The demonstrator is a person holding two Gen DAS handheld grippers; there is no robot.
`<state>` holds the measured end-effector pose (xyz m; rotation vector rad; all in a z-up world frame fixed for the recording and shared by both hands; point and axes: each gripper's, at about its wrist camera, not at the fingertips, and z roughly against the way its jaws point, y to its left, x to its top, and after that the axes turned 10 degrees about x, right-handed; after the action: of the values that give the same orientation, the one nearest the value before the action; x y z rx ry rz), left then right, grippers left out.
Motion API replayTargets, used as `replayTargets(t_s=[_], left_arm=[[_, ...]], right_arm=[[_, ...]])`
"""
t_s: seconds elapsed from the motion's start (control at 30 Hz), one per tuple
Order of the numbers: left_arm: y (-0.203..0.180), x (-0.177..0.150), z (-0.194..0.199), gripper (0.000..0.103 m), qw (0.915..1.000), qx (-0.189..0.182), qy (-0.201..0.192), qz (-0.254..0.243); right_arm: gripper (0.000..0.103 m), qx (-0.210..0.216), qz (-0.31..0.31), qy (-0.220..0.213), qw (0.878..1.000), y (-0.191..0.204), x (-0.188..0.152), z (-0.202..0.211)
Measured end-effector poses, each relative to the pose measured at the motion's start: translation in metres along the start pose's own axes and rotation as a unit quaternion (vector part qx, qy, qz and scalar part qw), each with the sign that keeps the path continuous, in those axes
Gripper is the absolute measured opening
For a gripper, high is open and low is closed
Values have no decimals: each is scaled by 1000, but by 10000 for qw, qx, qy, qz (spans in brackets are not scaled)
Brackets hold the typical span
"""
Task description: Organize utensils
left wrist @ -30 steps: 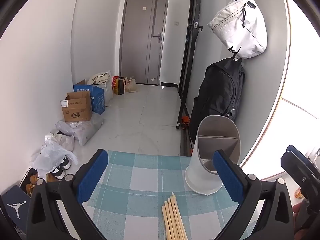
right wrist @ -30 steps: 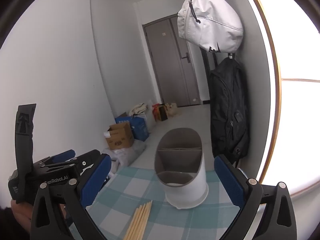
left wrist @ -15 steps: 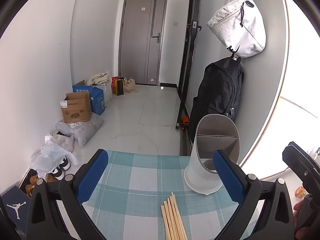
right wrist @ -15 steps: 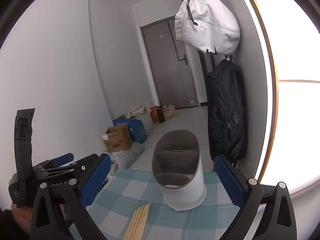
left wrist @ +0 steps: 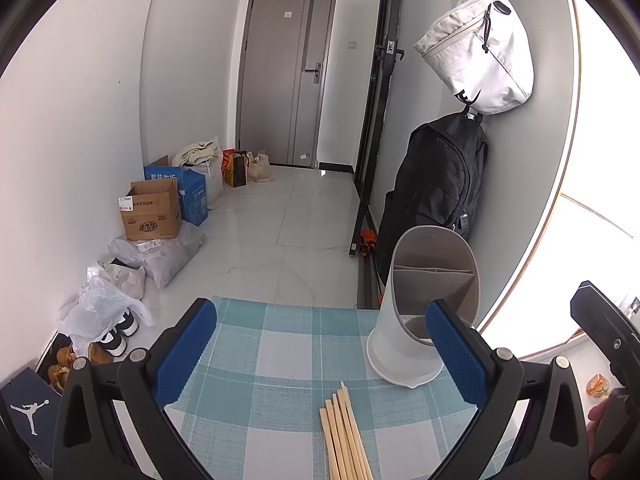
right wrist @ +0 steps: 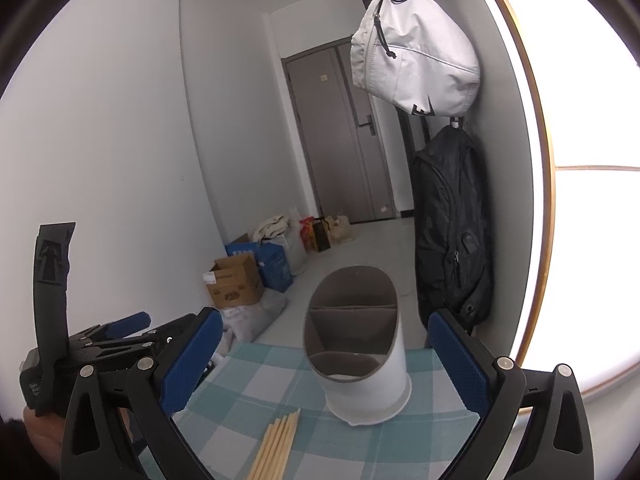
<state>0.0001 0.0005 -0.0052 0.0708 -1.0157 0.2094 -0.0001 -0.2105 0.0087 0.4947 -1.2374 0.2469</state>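
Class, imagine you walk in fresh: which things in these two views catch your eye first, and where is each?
The white holder with grey dividers stands upright on the checked cloth, and a bundle of chopsticks lies flat just in front of it. Both grippers, left and right, are open and empty above the cloth. On the wall beyond, a white bag hangs above a black backpack.
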Motion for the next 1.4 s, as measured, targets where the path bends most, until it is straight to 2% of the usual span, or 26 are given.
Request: replayTargets(t_s=[1.13,1.27,1.4], left_arm=[[-3,-4,-8,102,9998,-48,217,14],[-2,-5,-15,102,9992,-126,378,49],[6,-9,-31,102,9950,-446,833,321]], right_arm=[[103,43,-60,71,9999,-1,0,-4],[103,45,-81,99,9999,-2,-1,-5],[103,43,-147,158,9998,-5,-1,-8]])
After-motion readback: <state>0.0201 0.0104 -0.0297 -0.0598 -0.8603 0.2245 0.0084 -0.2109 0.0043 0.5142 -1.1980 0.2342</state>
